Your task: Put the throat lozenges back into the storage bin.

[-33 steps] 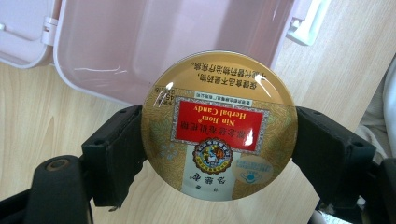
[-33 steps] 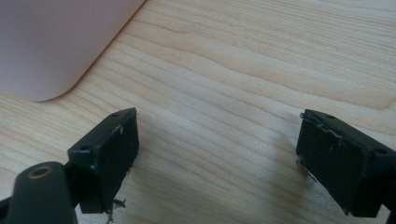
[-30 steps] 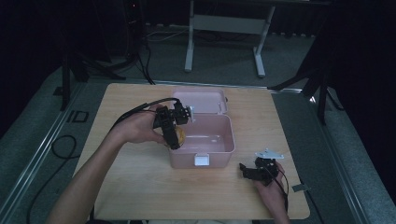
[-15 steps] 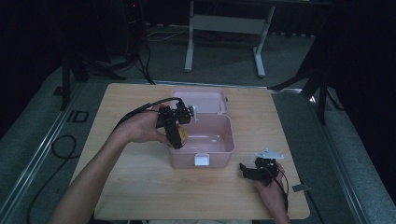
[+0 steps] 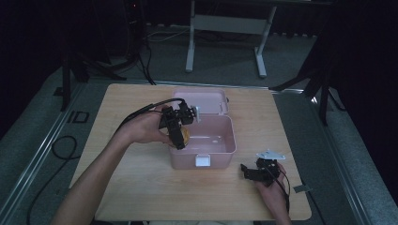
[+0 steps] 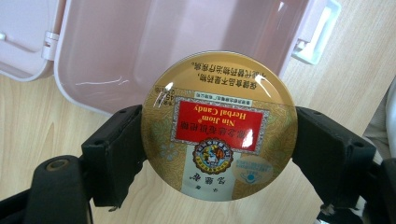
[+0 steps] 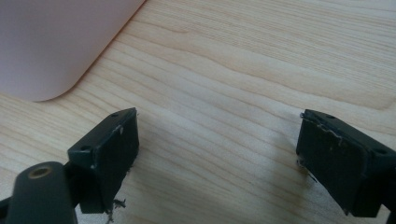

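Looking down from the high view, the left gripper (image 5: 179, 136) holds a round gold candy tin (image 5: 184, 136) over the near-left rim of the open pink box (image 5: 220, 152); the right gripper (image 5: 251, 172) rests on the wooden table (image 5: 141, 187). The left gripper view shows both jaws clamped on the tin's edges. The right gripper view shows jaws wide apart, empty, beside the box corner.
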The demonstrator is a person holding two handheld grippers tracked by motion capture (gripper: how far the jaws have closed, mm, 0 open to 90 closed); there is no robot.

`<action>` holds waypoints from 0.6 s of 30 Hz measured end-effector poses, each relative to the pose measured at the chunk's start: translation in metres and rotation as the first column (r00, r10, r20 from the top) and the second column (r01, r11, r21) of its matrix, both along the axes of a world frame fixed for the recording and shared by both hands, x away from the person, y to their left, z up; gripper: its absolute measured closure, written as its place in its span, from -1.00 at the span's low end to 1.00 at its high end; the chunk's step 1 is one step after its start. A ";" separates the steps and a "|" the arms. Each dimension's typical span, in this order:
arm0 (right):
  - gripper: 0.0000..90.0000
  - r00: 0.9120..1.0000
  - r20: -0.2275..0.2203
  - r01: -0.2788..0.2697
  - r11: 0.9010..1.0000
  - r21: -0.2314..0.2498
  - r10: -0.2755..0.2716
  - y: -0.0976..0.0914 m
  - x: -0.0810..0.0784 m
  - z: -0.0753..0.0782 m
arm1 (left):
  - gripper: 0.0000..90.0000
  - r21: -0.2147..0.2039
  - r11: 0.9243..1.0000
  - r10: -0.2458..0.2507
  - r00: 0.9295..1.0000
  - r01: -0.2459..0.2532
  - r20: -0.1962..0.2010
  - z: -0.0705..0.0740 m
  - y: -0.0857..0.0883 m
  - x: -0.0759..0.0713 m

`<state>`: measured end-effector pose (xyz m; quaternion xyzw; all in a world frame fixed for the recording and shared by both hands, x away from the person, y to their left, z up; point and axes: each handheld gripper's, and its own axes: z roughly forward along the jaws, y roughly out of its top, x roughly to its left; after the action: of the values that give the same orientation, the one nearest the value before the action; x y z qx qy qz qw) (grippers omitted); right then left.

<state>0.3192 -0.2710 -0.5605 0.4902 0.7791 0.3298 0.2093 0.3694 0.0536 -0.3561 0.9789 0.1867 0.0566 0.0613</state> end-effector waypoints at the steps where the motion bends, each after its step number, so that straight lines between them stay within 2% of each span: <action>1: -0.71 1.000 0.000 0.000 1.000 0.000 0.000 0.000 0.000 0.000 | -0.54 -0.001 1.000 0.002 1.000 -0.002 0.002 0.000 0.000 0.000; 18: -0.71 1.000 0.001 -0.001 1.000 -0.001 0.001 0.000 0.000 0.000 | -0.54 -0.007 1.000 0.004 1.000 -0.004 -0.005 -0.003 -0.006 0.003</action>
<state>0.3193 -0.2711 -0.5605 0.4897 0.7794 0.3297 0.2098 0.3724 0.0479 -0.3594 0.9784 0.1890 0.0534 0.0642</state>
